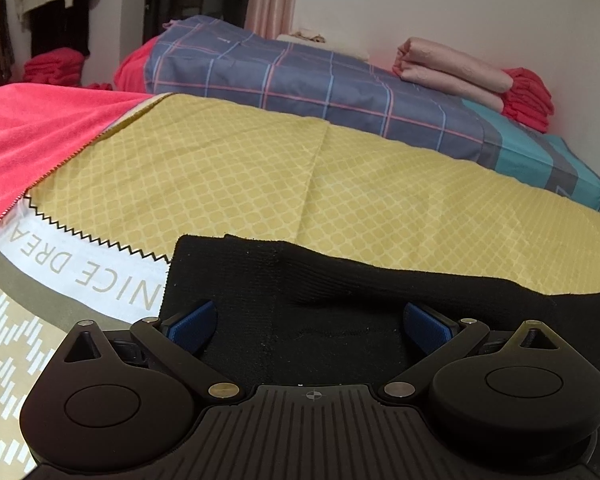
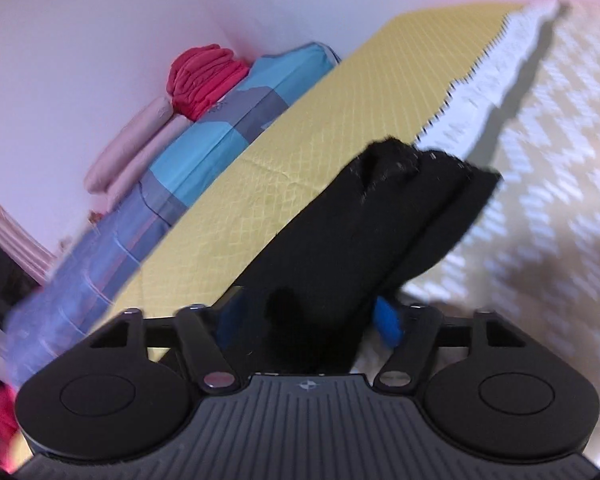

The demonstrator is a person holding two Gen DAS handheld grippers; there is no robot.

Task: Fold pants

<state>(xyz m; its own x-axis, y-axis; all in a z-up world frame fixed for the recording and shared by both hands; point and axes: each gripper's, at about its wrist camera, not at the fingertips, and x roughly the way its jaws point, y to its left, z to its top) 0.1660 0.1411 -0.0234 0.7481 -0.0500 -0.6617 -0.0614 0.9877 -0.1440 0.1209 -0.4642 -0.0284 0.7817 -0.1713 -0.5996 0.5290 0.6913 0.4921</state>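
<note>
The black pants [image 1: 300, 280] lie folded on the yellow patterned bedspread [image 1: 228, 176]. My left gripper [image 1: 310, 324] hovers low over them with its blue pads [image 1: 192, 326] wide apart, open, and black fabric between and beneath them. In the right wrist view the pants [image 2: 380, 224] run forward from between the fingers as a thick folded bundle. My right gripper [image 2: 310, 320] has its blue pads [image 2: 388, 320] against the sides of the bundle; the view is tilted and blurred.
A plaid blue duvet [image 1: 300, 84] lies folded behind the bedspread, with pink [image 1: 452, 68] and red [image 1: 528, 96] folded cloths on top by the wall. A red blanket [image 1: 32, 136] lies at left. A white band with lettering [image 1: 96, 268] crosses the bedspread.
</note>
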